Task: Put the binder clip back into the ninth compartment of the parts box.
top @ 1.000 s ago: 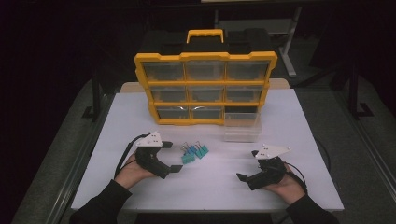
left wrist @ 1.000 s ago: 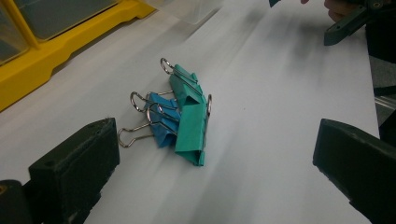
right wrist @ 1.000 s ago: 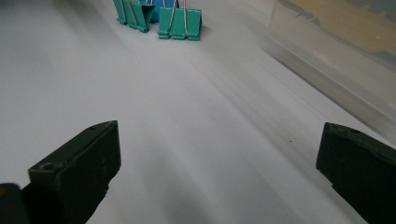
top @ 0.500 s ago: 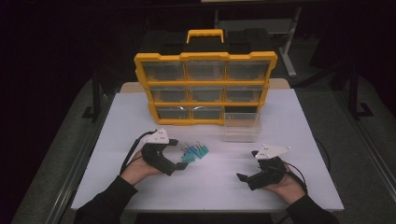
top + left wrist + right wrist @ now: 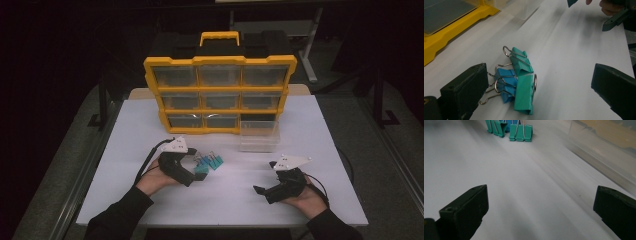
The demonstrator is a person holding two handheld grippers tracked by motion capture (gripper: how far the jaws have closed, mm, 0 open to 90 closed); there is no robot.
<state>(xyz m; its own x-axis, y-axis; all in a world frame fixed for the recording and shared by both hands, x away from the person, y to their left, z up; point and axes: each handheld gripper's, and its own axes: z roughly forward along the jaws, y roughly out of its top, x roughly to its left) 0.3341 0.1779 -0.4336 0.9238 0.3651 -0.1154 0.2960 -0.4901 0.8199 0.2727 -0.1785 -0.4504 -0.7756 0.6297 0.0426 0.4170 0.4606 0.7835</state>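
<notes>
My left gripper point(image 5: 536, 90), jaws wide apart, empty, around binder clips point(image 5: 517, 82) mid-table; right gripper point(image 5: 539, 212) likewise agape.

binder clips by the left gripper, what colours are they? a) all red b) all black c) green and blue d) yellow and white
c: the binder clips lying on the white table between the open jaws of the left gripper are green with blue ones among them, each with silver wire handles.
</notes>
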